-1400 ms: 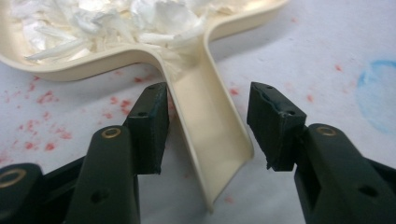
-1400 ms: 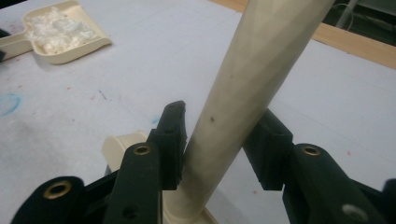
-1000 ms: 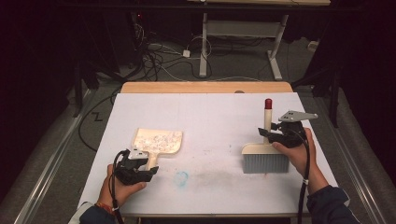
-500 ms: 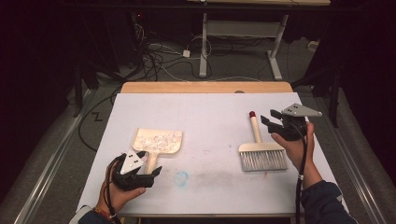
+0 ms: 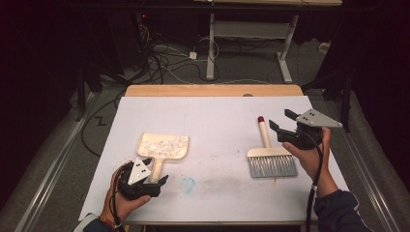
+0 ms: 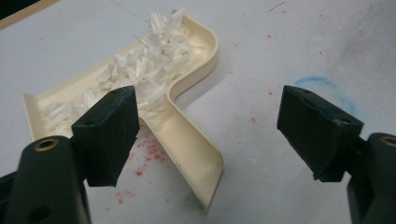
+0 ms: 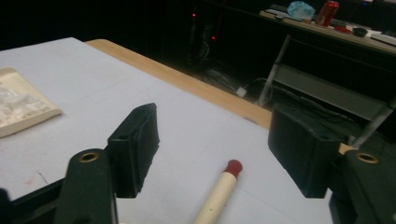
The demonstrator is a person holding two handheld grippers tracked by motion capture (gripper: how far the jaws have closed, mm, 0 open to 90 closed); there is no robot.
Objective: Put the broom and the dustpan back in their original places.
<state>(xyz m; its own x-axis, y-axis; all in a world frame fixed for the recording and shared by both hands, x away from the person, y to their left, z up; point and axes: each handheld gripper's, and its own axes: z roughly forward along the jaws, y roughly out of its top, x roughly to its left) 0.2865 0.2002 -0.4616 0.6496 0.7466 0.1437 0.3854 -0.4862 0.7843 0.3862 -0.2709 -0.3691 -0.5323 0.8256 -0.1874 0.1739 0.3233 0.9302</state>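
A cream dustpan (image 5: 163, 145) holding white shreds (image 6: 144, 60) lies at the table's left. Its handle (image 6: 187, 144) points toward my left gripper (image 5: 153, 176). That gripper is open, its jaws have just been opening, and the handle's end lies between them untouched. A brush (image 5: 270, 162) with a red-tipped handle (image 7: 219, 189) lies flat at the right, bristles toward me. My right gripper (image 5: 283, 121) hovers just right of the handle's tip. It stands open after its jaws have just been opening, with nothing between them. The dustpan's corner (image 7: 18, 109) shows at the left of the right gripper view.
A blue scribble (image 5: 187, 183) and red specks mark the white table cover (image 5: 217, 116) near the front. A wooden strip (image 5: 212, 90) runs along the far edge. Cables and a desk frame (image 5: 251, 34) lie on the dark floor beyond.
The brush stood bristles-down in the right gripper; now it lies flat, released, with that gripper lifted and open to its right. The left gripper has opened off the dustpan handle.
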